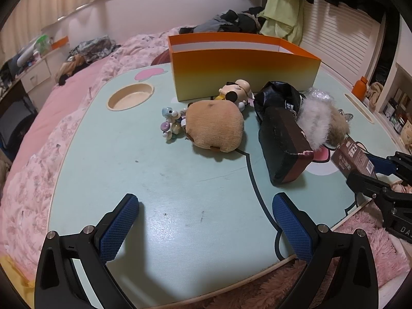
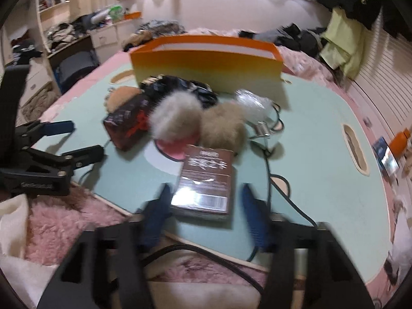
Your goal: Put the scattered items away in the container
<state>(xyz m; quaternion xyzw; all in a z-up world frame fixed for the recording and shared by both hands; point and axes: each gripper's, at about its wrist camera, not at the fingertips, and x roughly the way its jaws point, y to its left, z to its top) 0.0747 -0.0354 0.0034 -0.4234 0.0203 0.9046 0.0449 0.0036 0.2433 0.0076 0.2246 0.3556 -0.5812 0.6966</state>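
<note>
The orange container (image 1: 244,72) (image 2: 206,69) stands open-topped at the far side of the pale green table (image 1: 128,167). In front of it lie a tan plush (image 1: 215,126), a small figure toy (image 1: 235,92), a bead cluster (image 1: 171,125), a black bag (image 1: 278,97), a dark ribboned box (image 1: 285,144) and two fluffy pom-poms (image 2: 175,118). My right gripper (image 2: 206,213) (image 1: 365,170) is shut on a flat brown box (image 2: 206,180), its near end raised off the table; this view is blurred. My left gripper (image 1: 206,221) (image 2: 86,139) stands open over bare table near the front edge.
A round cup recess (image 1: 131,99) sits at the table's far left and a slot (image 2: 355,149) at its right. Crinkled clear plastic (image 2: 253,104) and a thin cable (image 2: 267,164) lie by the pom-poms. Pink bedding (image 1: 77,82) and a pink shaggy rug (image 2: 64,221) surround the table.
</note>
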